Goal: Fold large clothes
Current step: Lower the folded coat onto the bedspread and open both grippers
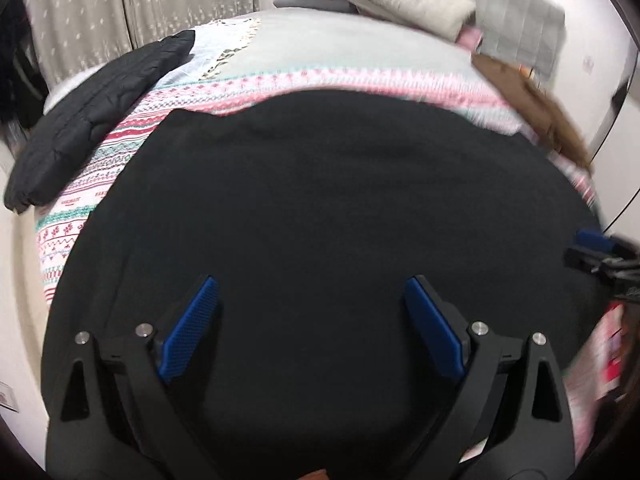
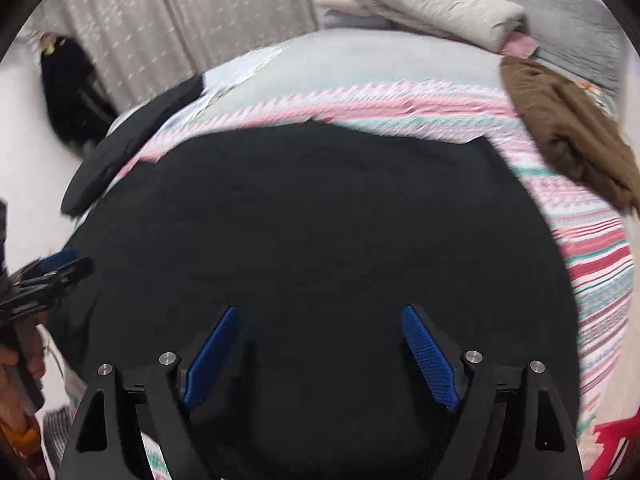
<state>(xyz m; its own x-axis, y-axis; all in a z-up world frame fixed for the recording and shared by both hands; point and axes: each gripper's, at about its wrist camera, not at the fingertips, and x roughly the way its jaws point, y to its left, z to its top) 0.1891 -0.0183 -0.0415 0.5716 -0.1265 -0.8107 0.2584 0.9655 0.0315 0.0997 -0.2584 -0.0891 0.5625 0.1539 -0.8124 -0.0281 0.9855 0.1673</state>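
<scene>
A large black garment lies spread flat on the bed's pink-and-teal striped cover. It also fills the right wrist view. My left gripper is open and empty, above the near part of the garment. My right gripper is open and empty, also above the near part. The right gripper shows at the right edge of the left wrist view. The left gripper shows at the left edge of the right wrist view.
A black quilted jacket lies at the bed's far left. A brown garment lies at the far right. Folded beige and pink bedding is stacked at the head. A patterned curtain hangs behind.
</scene>
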